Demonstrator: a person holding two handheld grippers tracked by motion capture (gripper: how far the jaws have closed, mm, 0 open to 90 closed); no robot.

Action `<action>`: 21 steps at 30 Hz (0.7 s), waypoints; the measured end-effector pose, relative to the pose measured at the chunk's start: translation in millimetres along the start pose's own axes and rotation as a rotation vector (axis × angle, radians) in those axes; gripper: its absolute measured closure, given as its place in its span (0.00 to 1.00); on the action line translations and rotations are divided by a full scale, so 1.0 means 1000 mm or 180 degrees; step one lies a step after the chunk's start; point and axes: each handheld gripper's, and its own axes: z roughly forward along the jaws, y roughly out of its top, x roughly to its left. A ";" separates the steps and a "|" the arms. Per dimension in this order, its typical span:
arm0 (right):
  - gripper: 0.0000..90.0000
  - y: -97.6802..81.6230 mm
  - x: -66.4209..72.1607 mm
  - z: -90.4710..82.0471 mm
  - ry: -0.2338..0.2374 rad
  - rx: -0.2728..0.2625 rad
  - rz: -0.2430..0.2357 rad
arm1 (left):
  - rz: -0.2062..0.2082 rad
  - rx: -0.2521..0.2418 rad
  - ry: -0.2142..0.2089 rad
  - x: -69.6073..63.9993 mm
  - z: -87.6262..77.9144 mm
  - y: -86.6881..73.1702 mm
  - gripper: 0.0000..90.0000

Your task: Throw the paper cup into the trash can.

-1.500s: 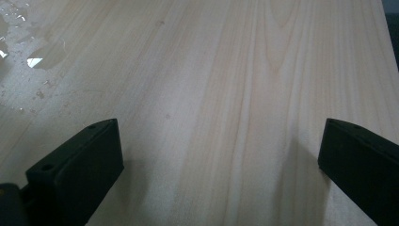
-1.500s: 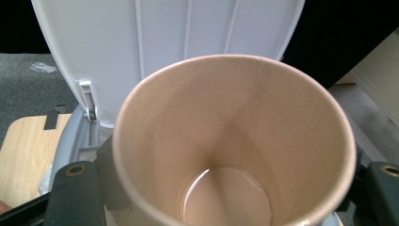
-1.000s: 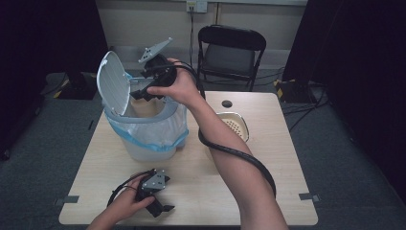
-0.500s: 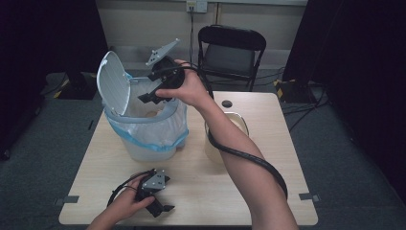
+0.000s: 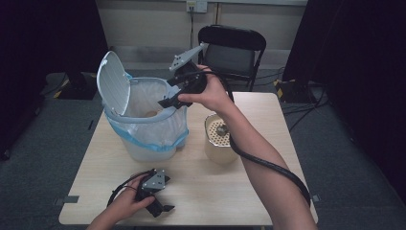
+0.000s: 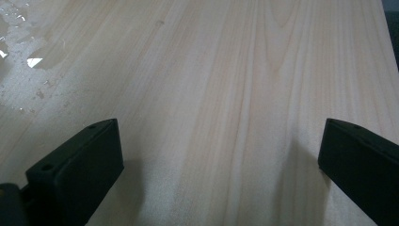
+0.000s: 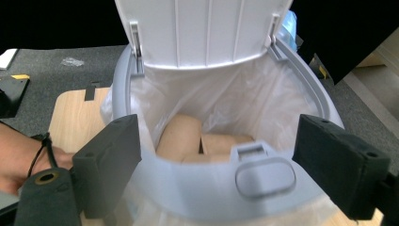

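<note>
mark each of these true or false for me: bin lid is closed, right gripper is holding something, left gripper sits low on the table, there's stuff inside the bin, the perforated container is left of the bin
1. The bin lid is closed. False: the lid stands raised at the back of the rim.
2. The right gripper is holding something. False: its jaws are wide apart, with the bin's front rim showing between them.
3. The left gripper sits low on the table. True: in the high view it rests near the table's front edge, and its jaws are open.
4. There is something inside the bin. True: tan cardboard-like pieces lie in the clear liner.
5. The perforated container is left of the bin. False: in the high view it stands to the bin's right.
</note>
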 end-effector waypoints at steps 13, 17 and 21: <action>0.16 -0.035 0.005 -0.032 -0.0068 -0.0022 0.0170 | 0.0006 0.0018 0.0008 0.000 0.000 0.000 0.00; 0.16 -0.045 0.011 -0.037 -0.0129 -0.0018 0.0174 | -0.0004 0.0013 0.0012 0.000 0.000 0.000 0.00; 0.16 -0.058 0.016 -0.038 -0.0113 0.0069 0.0164 | 0.0026 0.0013 0.0018 0.000 -0.001 0.000 0.00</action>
